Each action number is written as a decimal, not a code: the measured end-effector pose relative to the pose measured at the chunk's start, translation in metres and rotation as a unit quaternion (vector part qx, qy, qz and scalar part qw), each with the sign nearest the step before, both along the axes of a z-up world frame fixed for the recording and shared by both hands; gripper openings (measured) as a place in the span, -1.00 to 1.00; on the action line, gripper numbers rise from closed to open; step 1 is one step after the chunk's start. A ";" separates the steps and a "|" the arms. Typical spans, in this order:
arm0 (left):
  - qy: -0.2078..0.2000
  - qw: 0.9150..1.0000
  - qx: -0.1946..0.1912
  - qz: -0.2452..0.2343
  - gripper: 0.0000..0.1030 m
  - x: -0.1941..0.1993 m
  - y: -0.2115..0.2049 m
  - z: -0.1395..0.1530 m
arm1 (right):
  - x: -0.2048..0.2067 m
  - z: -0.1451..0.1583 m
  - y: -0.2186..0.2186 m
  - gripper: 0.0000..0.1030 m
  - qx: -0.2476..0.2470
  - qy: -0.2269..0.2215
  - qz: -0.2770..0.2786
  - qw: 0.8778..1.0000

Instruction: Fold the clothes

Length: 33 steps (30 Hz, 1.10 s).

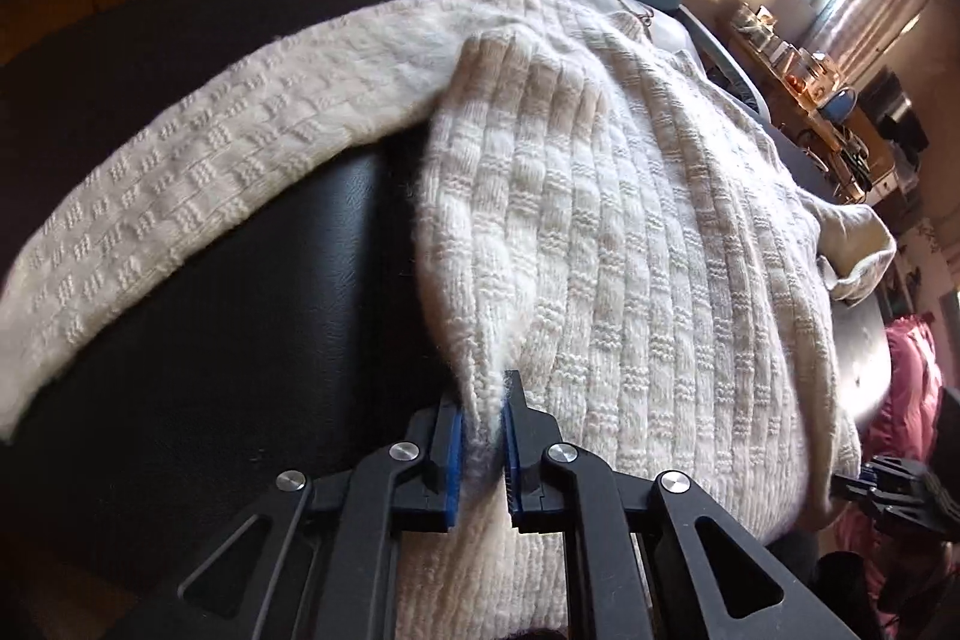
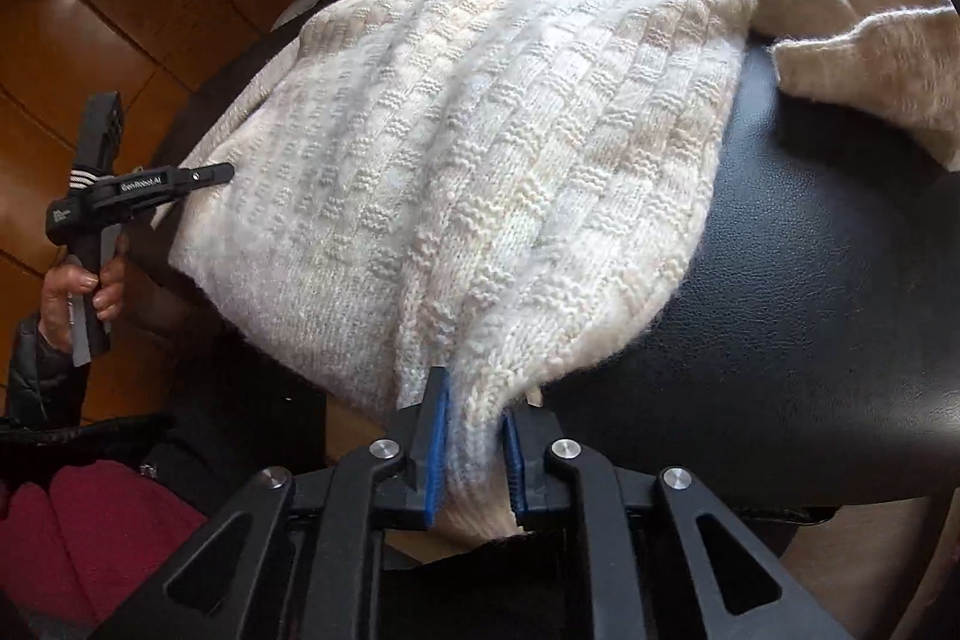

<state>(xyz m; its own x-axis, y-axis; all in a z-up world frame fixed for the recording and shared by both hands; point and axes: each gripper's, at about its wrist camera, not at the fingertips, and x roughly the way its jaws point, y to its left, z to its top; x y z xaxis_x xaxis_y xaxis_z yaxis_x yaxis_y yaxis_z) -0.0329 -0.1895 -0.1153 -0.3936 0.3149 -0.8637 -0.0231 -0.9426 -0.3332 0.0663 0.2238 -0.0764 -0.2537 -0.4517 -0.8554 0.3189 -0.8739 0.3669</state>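
1. Dark, leather-grained counter (image 1: 258, 292) under warm side light from a window far beyond the left tongs; wooden floor visible past its edge in the right wrist view.
2. Cream knit sweater (image 1: 630, 220) spread flat on the counter ahead of both tongs, hem nearest, collar farthest. One sleeve (image 1: 180, 184) trailing out to the left of the left tongs; other sleeve (image 2: 864, 58) lying off to the right of the right tongs.
3. Left tongs (image 1: 485, 439): blue pads pressed in on a raised pleat of the hem, fabric bunched between them. Clamped on the sweater.
4. Right tongs (image 2: 474, 451): pads gripping a thicker wad of hem, jaws slightly wider because of the bulk. Also clamped on the sweater.
5. Left tongs also seen from the side in the right wrist view, held by a hand (image 2: 78, 292) at the sweater's far-left hem corner.
6. Handling, judged: thick, soft, fuzzy basket-weave knit; moderately heavy for cloth, no stiffness, stretches under pull. Likely to sag between the two grips and drag on the grippy counter.
7. Grip advice: ribbed hem band is the firmest hold; pinch deep, both layers, near the corners. Lift evenly; uneven pull likely to skew the fold or distort the knit.
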 end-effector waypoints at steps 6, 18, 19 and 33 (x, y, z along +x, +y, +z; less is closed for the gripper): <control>0.012 0.998 0.052 0.018 -0.34 0.009 -0.020 0.013 | -0.013 0.030 0.014 -0.48 0.063 0.049 0.008 0.997; 0.039 0.976 -0.081 0.199 -0.08 -0.017 -0.143 0.040 | -0.090 0.061 -0.030 -0.47 0.057 0.139 -0.041 0.988; 0.031 0.970 -0.093 0.224 -0.02 -0.016 -0.167 0.041 | -0.097 0.057 -0.041 -0.48 0.055 0.136 -0.031 0.989; -0.069 0.944 0.069 0.315 0.38 0.046 -0.297 -0.024 | -0.136 0.009 -0.116 -0.48 0.049 0.079 0.020 0.995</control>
<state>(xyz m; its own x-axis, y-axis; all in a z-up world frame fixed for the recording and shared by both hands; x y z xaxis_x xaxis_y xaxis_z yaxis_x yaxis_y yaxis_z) 0.0129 -0.4864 -0.1391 -0.4271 0.1698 -0.8881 0.5802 -0.7019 -0.4131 -0.0693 0.1075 -0.0677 -0.3720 -0.3796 -0.8471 0.4007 -0.8888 0.2224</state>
